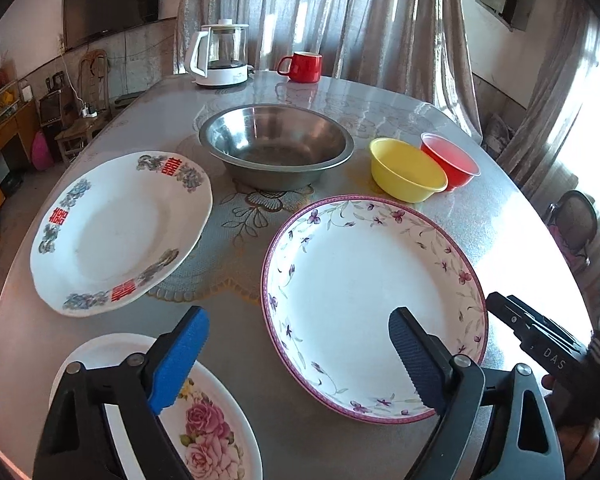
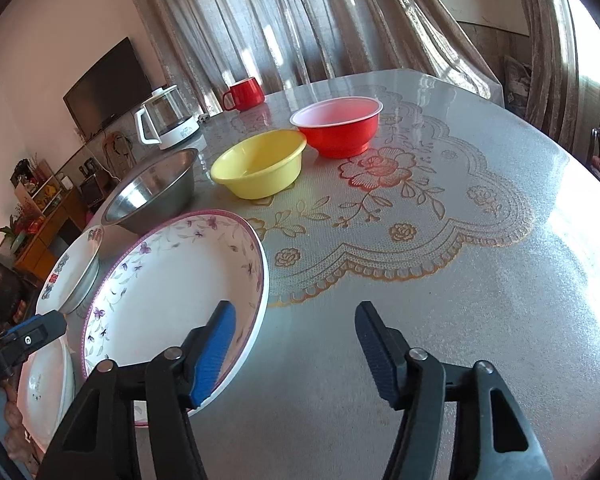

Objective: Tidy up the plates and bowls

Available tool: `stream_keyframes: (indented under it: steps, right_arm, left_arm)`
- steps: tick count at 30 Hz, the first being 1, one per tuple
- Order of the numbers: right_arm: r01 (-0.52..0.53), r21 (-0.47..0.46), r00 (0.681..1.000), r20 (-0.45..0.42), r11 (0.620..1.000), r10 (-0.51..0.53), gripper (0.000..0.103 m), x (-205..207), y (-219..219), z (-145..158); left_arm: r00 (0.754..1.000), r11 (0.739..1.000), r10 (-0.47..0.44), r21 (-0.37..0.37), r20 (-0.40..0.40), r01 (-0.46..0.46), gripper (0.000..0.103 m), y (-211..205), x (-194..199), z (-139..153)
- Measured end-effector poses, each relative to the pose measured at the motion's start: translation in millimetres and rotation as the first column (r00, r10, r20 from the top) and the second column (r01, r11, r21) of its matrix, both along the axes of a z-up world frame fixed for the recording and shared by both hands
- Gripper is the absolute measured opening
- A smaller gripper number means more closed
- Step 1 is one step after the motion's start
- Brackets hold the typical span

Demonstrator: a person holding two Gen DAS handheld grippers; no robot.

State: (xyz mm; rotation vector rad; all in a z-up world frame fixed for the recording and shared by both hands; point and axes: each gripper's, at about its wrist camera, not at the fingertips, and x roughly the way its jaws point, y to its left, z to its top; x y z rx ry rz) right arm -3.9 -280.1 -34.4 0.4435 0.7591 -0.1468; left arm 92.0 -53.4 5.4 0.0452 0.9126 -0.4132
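A large plate with a purple flower rim (image 1: 372, 304) lies in front of me; it also shows in the right wrist view (image 2: 172, 284). A white plate with red characters (image 1: 116, 232) lies to its left, and a rose-patterned plate (image 1: 208, 424) lies nearest. A steel bowl (image 1: 276, 146), a yellow bowl (image 1: 406, 170) and a red bowl (image 1: 454, 160) stand behind. My left gripper (image 1: 296, 356) is open and empty, its left finger over the rose plate, its right over the purple-rimmed plate. My right gripper (image 2: 296, 354) is open and empty beside that plate's right edge.
A white kettle (image 1: 220, 56) and a red mug (image 1: 302, 66) stand at the far edge of the round table (image 1: 500, 216). A lace-pattern mat (image 2: 400, 216) covers the middle. Chairs stand around the table, curtains behind.
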Motion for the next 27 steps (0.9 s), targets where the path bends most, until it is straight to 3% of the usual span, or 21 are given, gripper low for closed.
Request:
stream_keyframes:
  steps: [1, 4, 12, 22, 27]
  right_arm:
    - [-0.006, 0.006, 1.000, -0.004, 1.000, 0.006, 0.047, 1, 0, -1]
    - [-0.031, 0.007, 1.000, -0.001, 0.999, 0.031, 0.038, 4, 1, -1]
    - [-0.091, 0.056, 0.995, -0.028, 0.994, 0.093, 0.036, 14, 4, -11]
    - [-0.151, 0.014, 0.988, -0.032, 0.988, 0.152, 0.036, 18, 14, -13]
    - [-0.204, -0.001, 0.979, -0.024, 0.979, 0.204, 0.036, 20, 24, -13]
  left_arm:
    - [1.000, 1.000, -0.009, 0.000, -0.013, 0.009, 0.078, -2, 4, -3]
    - [0.996, 0.999, -0.041, -0.023, -0.074, 0.040, 0.069, -8, 17, -11]
    - [0.992, 0.999, -0.023, 0.028, -0.124, 0.026, 0.049, -14, 37, -25]
    - [0.986, 0.999, -0.007, 0.041, -0.168, 0.014, 0.042, -15, 49, -33]
    - [0.991, 0.997, 0.005, 0.072, -0.135, 0.005, 0.041, -21, 46, -35]
